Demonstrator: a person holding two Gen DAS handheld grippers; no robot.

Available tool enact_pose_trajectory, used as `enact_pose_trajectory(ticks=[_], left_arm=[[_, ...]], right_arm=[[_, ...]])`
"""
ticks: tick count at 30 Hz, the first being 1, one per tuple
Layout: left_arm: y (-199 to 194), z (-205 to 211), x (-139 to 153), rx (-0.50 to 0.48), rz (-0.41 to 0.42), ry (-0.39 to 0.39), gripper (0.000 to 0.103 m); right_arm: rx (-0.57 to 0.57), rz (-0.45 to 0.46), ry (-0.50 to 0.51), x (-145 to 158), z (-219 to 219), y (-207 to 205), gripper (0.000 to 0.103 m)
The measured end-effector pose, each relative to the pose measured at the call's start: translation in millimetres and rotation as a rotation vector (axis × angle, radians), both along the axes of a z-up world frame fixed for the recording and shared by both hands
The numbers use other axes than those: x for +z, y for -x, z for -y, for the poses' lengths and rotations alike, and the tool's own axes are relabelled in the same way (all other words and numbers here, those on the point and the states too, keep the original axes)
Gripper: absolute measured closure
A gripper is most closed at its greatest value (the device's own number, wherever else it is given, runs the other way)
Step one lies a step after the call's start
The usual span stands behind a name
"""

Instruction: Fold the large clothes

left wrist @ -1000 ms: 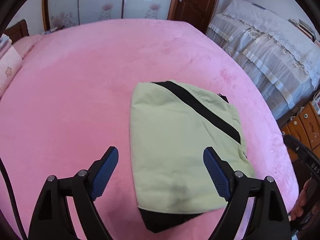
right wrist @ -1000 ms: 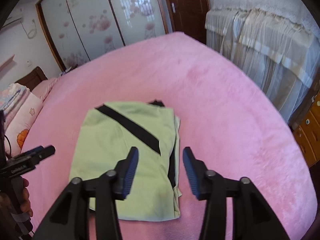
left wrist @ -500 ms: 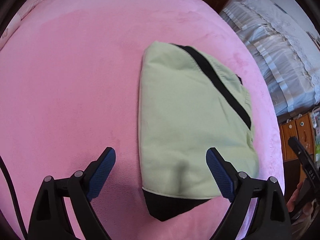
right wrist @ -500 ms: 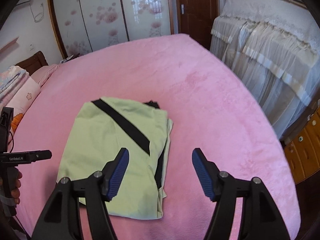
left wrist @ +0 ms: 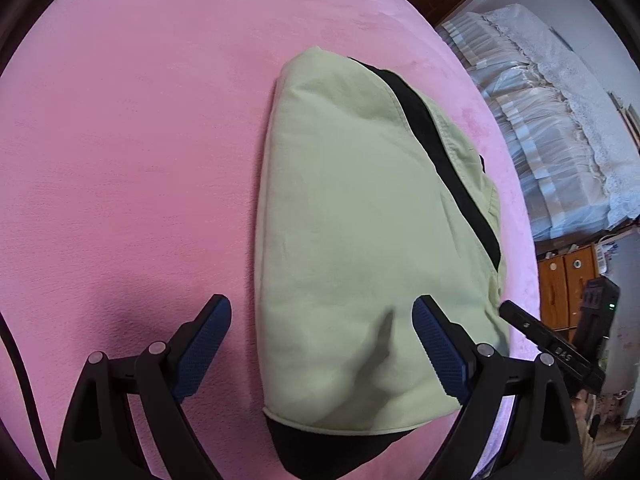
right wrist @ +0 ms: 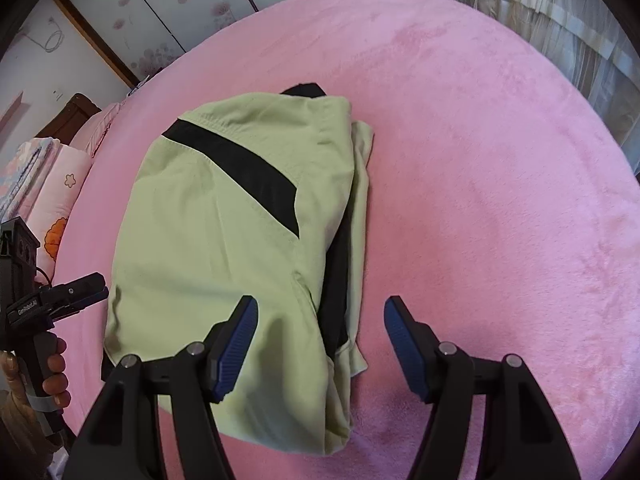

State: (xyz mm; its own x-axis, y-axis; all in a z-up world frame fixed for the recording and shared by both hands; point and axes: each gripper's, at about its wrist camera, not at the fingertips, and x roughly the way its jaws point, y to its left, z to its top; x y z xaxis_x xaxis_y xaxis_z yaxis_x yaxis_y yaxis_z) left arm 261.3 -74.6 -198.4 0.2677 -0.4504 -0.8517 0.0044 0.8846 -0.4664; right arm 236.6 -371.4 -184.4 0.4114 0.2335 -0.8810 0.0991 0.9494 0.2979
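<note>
A folded pale green garment (left wrist: 360, 240) with a black diagonal stripe lies on the pink bed cover (left wrist: 120, 160). A black part shows under its near edge. My left gripper (left wrist: 322, 304) hangs open low over the garment's near left corner, one finger over the pink cover and the other over the cloth. My right gripper (right wrist: 321, 304) is open astride the garment's (right wrist: 224, 240) right edge, where the layered folds show. Nothing is pinched by either. Each gripper also shows at the edge of the other view: the left gripper (right wrist: 60, 296) and the right gripper (left wrist: 548, 344).
Pink pillows (right wrist: 60, 184) sit at the bed's far left, by a wardrobe with flowered sliding doors (right wrist: 180, 8). A white lace-draped piece of furniture (left wrist: 560, 140) and a wooden cabinet (left wrist: 564, 288) stand past the bed's right edge. A hand (right wrist: 52, 372) holds the left gripper's handle.
Both grippers have come down closer to the garment, which now fills more of each view. The right jaws have spread wider; the left view has tipped downward.
</note>
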Motion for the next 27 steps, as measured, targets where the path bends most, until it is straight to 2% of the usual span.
enact_pose_trajectory(ticks=[8, 17, 23, 27], left_arm=[[-12.2, 0.9, -40.4, -0.005, -0.073, 0.165, 0.012], [-24.0, 11.4, -67.0, -0.023, -0.051, 0.314, 0.012], [-37.6, 21.8, -71.1, -0.051, -0.037, 0.329, 0.012], [-39.5, 23.9, -67.4, -0.052, -0.027, 0.251, 0.031]], right_arm=[[0.018, -0.030, -0.137, -28.3, 7.7, -19.7, 0.037], [0.116, -0.004, -0.343, -51.0, 16.0, -48.3, 0.037], [0.156, -0.015, -0.417, -63.2, 14.3, -70.4, 0.054], [0.172, -0.027, -0.368, -63.7, 2.6, -74.2, 0.068]])
